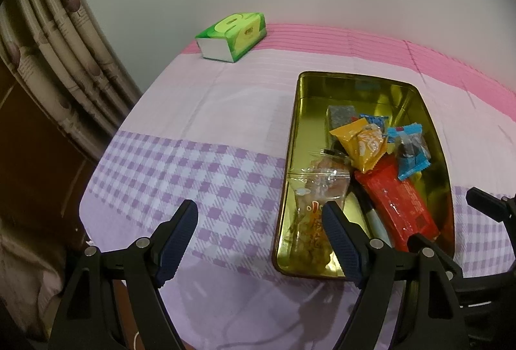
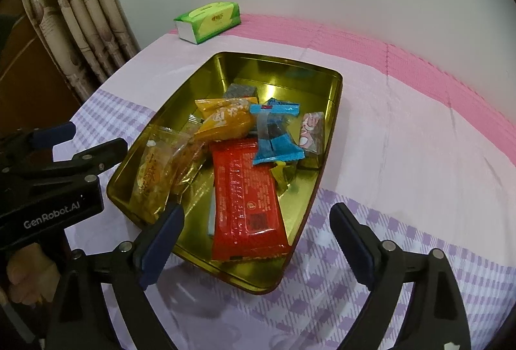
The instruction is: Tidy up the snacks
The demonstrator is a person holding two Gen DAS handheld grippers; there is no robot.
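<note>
From the left wrist camera, the left gripper point(image 1: 259, 221) is spread wide with nothing in it, hovering at the near corner of the gold tin point(image 1: 292, 163) where the snacks point(image 1: 371, 147) are piled. That clear bag point(image 1: 314, 205) sits right under one finger, so I'd guess a careless dip snags it.

Right wrist camera: the right gripper point(image 2: 258, 227) is wide open and empty over the red packet point(image 2: 245, 189). Bumping the rim could slide the tin on the cloth point(image 2: 403, 140).
</note>
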